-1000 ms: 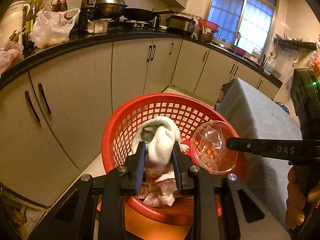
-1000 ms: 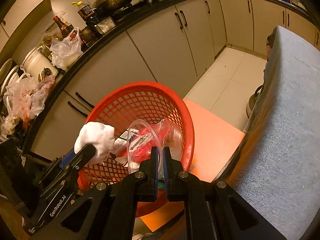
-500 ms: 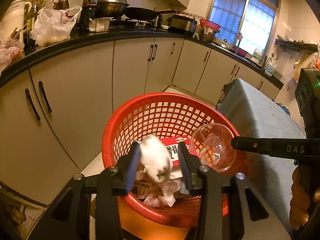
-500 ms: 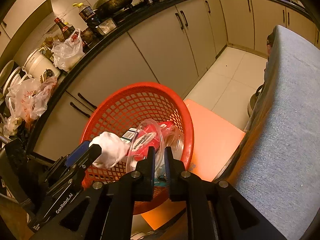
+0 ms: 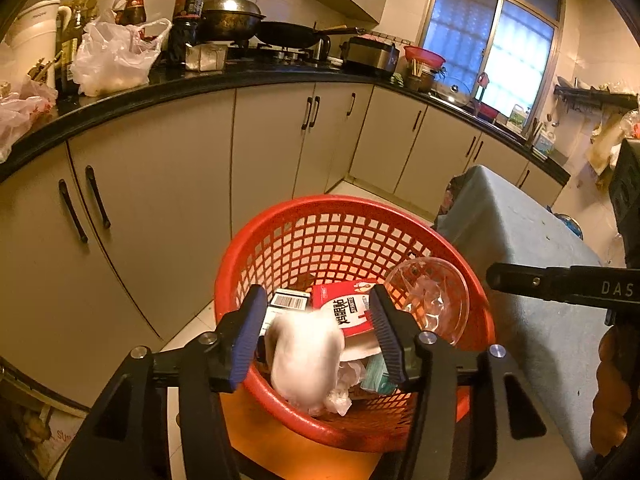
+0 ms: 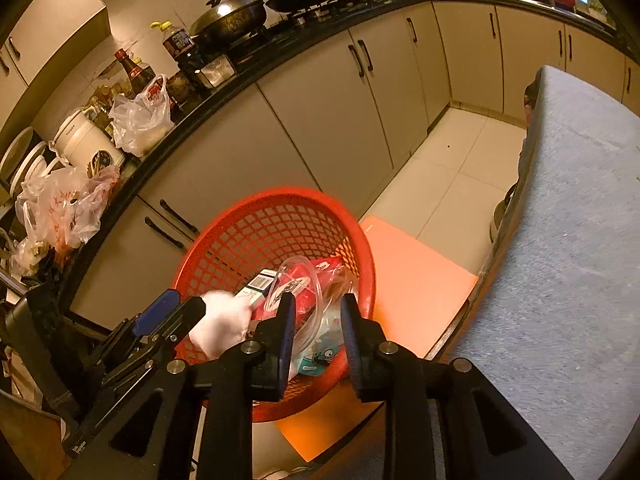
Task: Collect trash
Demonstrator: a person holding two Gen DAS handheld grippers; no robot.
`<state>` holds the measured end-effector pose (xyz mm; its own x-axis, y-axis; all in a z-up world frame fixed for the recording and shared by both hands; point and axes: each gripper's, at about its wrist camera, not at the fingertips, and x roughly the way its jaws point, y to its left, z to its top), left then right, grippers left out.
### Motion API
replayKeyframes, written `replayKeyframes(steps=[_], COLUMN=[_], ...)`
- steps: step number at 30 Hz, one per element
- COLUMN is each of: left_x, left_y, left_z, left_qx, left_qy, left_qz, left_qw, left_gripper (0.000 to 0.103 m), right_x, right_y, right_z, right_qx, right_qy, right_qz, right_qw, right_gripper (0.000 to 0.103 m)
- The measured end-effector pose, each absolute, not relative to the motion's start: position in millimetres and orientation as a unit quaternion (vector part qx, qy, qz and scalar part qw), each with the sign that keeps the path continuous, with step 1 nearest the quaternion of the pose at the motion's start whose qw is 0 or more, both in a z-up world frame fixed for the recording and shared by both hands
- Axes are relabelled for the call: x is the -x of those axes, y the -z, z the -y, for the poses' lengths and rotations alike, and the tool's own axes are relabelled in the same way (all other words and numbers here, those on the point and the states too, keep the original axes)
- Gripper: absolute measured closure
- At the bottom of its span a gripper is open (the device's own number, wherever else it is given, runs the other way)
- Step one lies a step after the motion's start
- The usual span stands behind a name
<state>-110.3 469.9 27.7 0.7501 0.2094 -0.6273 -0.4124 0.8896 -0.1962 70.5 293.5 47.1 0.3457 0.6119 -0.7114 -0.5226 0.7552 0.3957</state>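
Observation:
A red mesh basket point(image 5: 344, 204) stands just below both grippers. My left gripper point(image 5: 316, 304) hangs over its near rim with its jaws opening. A blurred white cloth wad point(image 5: 306, 360) drops free between them onto the trash inside. A red packet point(image 5: 344, 308) and a barcoded box point(image 5: 288, 302) lie in the basket. A clear plastic cup point(image 5: 428, 300) rests against the right inner wall, apart from my right gripper's finger point(image 5: 560, 284). In the right wrist view my right gripper point(image 6: 318, 308) has its jaws opening above the cup point(image 6: 304, 292), with pads off it. The white wad point(image 6: 220, 320) falls beside my left gripper point(image 6: 176, 312).
A grey-covered table point(image 6: 580, 240) runs along the right, close to the basket. An orange board point(image 6: 412, 280) lies under the basket on the tiled floor. Beige cabinets point(image 5: 160, 200) and a cluttered black counter point(image 5: 200, 80) curve behind. A person's hand point(image 5: 612, 400) shows at the right edge.
My left jaws spread and the white cloth wad slipped out, falling into the basket. My right jaws parted from the clear cup's rim, and the cup sank lower into the basket.

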Motion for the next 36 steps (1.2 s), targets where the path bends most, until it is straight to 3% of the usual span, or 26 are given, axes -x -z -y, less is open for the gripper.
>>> replayKeyframes(steps=[2,4,8,18,21,36], left_x=[114,116,122,137,144,221], left_y=[-32,-35,-43,-53,-59,-99], left_z=[-469,-469,-467,-464,-456,-376], left_qx=[0.163,0.161,0.148,0.144,0.117,0.047], left_qy=[-0.176,-0.188,-0.222,-0.288,-0.324,-0.365], left_qz=[-0.304,-0.299,-0.290,-0.292,-0.289,-0.221], left_qw=[0.922,0.922,0.919,0.901,0.893,0.903], left_gripper=[0.043,0.036,0.022,0.012,0.006,0.004], right_x=[-69,-68,-63,-47,-40,48], right_y=[-50,-53,-59,-69,-70,-99], right_z=[-291,-288,-282,-267,-262,-183], right_qx=[-0.049,-0.048,-0.042,-0.016,-0.002,0.019], right_qy=[-0.342,-0.338,-0.325,-0.284,-0.273,-0.239], right_qz=[-0.450,-0.445,-0.433,-0.412,-0.403,-0.310], right_qw=[0.824,0.828,0.840,0.866,0.873,0.920], right_gripper=[0.069,0.053,0.041,0.012,0.010,0.005])
